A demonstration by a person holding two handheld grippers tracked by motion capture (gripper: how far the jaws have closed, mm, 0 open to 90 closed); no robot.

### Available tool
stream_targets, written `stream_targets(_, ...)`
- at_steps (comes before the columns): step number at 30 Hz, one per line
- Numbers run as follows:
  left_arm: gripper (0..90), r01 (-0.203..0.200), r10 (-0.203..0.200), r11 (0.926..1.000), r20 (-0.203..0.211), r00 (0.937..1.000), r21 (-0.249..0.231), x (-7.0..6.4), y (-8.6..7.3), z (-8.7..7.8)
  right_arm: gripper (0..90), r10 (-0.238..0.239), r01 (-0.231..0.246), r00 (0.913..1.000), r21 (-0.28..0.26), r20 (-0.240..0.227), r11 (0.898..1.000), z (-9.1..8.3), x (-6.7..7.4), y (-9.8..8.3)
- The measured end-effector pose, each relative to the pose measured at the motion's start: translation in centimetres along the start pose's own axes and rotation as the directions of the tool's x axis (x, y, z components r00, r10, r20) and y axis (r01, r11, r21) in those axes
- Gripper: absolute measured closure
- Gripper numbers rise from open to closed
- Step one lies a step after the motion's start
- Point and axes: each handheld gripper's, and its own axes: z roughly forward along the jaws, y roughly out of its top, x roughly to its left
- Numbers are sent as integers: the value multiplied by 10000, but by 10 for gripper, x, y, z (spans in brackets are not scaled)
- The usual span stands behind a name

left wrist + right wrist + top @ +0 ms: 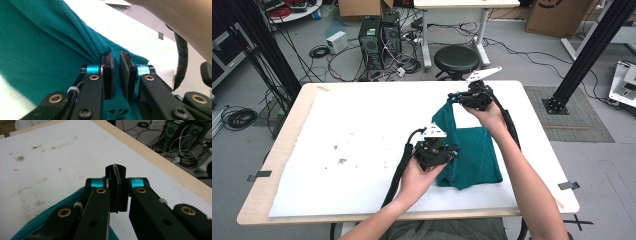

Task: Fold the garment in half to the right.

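Currently teal cloth on table, at 3 o'clock side. Right gripper jaws closed, pinching far corner, lifted toward 12. Left gripper jaws slightly parted astride near-left fold, nearer person.

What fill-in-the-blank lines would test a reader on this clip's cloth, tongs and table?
1. The cloth being handled is ____ in colour.
2. The right tongs lift a corner of the cloth ____ the table.
3. In the left gripper view, the left tongs have a narrow ____ between their jaws, with cloth around them.
4. Beyond the table's far edge stands a round black ____.

Missing words: teal; above; gap; stool
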Motion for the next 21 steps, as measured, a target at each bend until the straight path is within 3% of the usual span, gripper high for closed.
stream_targets(13,829,127,-130,9999,570,9983,46,-12,10,46,900,414,-471,9934,503,1072,9976,-27,-32,-37)
stream_targets(16,853,252,-247,9997,984,9948,-35,-17,12,56,900,400,-506,9903,775,1333,9957,-29,-37,-44)
stream_targets(19,854,-232,216,9995,751,9969,202,-25,13,69,900,403,-563,9875,1018,1526,9932,-30,-42,-53)
stream_targets(21,855,-143,114,9993,818,9966,339,-25,11,79,900,527,-719,9855,1156,1613,9907,-30,-45,-60)
